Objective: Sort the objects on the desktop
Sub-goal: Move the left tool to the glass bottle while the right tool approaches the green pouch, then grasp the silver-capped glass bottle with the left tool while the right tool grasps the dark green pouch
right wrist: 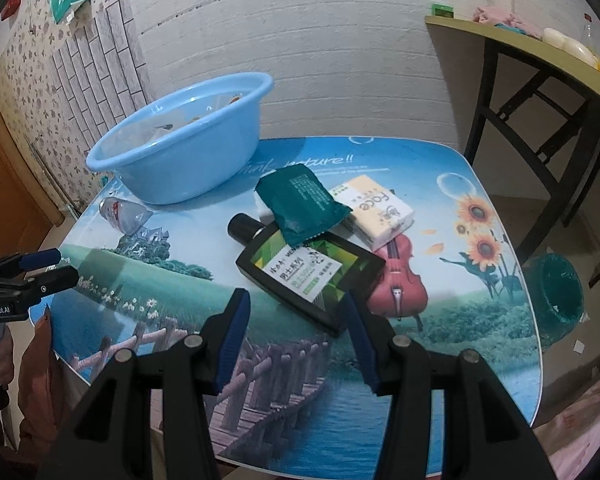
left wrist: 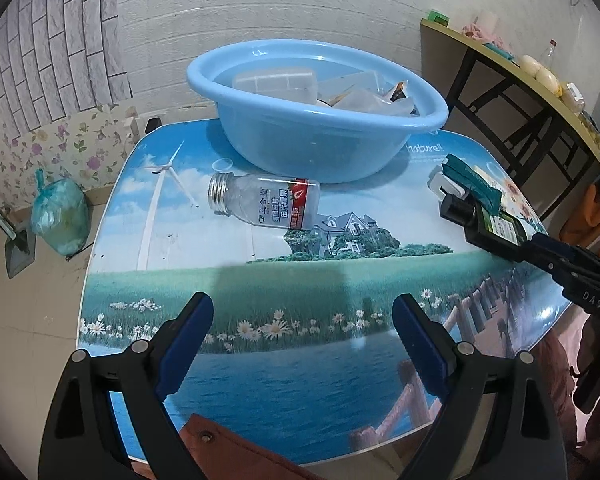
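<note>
A desk (right wrist: 496, 364) with a printed landscape top carries a round light-blue plastic basin (left wrist: 316, 148) near its far edge, with clear plastic boxes and wrappers lying inside. Just in front of the basin a clear plastic bottle with a silver screw cap and a red-and-white label (left wrist: 266, 204) lies on its side, cap towards the desk's left edge. Towards the right edge a flat black bottle with a green label (right wrist: 310, 270) lies flat, its black cap pointing at the basin; a dark green foil packet (right wrist: 302, 206) rests across its neck, and a cream tissue pack printed "face" (right wrist: 374, 210) lies just beside the packet (touching it, as far as can be seen). The left gripper (left wrist: 302, 346) hovers over the near edge with its jaws spread wide and nothing between them, the clear bottle well ahead. The right gripper (right wrist: 296, 338) hangs above the near end of the black bottle, jaws parted and released, not touching it.
</note>
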